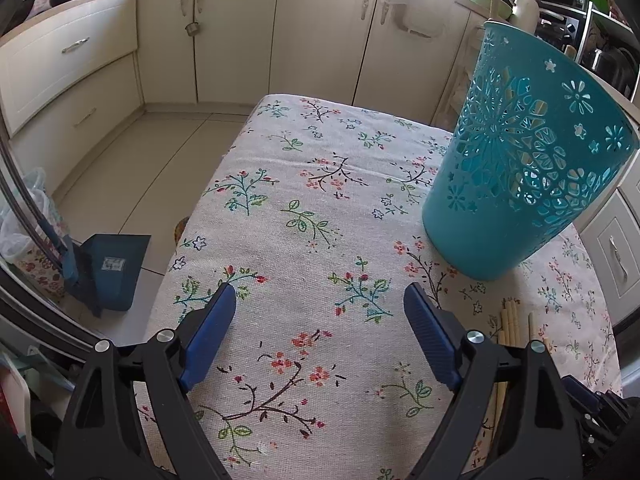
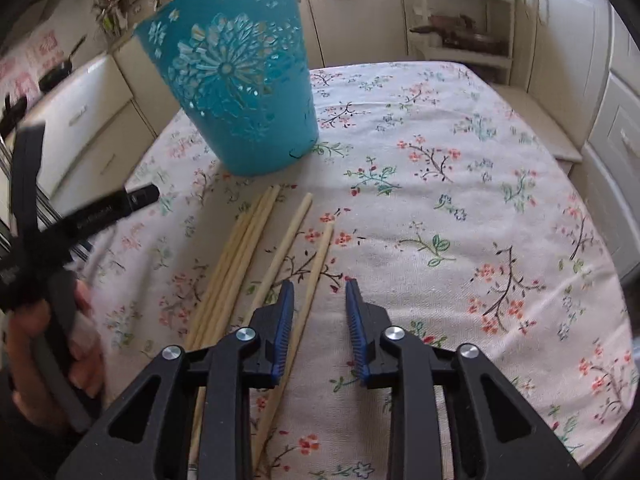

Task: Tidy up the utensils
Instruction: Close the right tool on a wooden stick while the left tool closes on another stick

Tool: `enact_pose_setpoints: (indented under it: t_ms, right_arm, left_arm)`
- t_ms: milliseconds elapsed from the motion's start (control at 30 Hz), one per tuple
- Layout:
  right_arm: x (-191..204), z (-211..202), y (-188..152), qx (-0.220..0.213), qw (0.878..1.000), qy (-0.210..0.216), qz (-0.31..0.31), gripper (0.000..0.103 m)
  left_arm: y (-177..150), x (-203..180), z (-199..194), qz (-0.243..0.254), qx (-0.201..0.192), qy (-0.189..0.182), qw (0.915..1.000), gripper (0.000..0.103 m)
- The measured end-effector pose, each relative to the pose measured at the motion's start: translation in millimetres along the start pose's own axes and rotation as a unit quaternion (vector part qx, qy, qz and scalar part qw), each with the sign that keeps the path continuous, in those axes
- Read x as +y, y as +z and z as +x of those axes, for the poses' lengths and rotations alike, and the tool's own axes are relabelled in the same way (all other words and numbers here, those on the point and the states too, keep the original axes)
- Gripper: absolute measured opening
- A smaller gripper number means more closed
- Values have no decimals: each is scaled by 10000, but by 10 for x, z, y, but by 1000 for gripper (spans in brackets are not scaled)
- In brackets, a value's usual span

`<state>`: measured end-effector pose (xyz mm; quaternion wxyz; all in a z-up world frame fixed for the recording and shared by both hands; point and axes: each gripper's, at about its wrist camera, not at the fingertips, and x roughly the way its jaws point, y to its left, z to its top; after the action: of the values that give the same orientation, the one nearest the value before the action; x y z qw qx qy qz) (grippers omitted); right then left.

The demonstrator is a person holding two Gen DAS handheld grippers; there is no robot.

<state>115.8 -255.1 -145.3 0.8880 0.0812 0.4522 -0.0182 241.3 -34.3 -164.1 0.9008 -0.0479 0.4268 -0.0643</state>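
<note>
Hovering at lower centre, the right gripper (image 2: 319,284) stands partly open and empty. One chopstick (image 2: 310,280) runs just beside its left finger, long axis toward the teal basket (image 2: 240,92) upper left. The left gripper (image 1: 320,300) gapes wide, empty, farther off.

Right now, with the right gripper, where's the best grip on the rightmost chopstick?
Probably mid-shaft, from above. The rightmost chopstick lies flat on the cloth, clear of the next one, running toward the basket. The right gripper is open beside it; straddle it crosswise.
</note>
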Motion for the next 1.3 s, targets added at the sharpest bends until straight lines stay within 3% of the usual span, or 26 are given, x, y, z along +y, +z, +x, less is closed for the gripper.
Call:
enact_pose_setpoints:
  t_ms: [133,300,400,533,700,1000,1300]
  right_arm:
    - [-24,-6,-20,-34,9998,-54,-189,5]
    - [-257,23,56,-152,9998,-69,75,4]
    - [-370,35,38,-249,9990,216,307,4]
    - [-454,49,41,-249,9973,473,510,6]
    - [-527,74,58,-241,9953,663,666,6]
    - [-510,59,32,-242,9950,686,684,6]
    - [-510,60,35,-244,9951,681,677,6]
  left_arm:
    - [0,-8,2,10,11,-13,10000,82]
    - [-7,-64,26,166,88,35,9998,82]
    - [-47,-156,-62,390,-16,81,9992,82]
    - [-230,-447,-205,883,63,-230,9958,82]
    - [-345,-754,-191,1290,303,-314,9907,82]
    - [-450,-911,-159,1535,492,-215,9867,82]
    - [-445,-873,-167,1398,543,-241,9884,82]
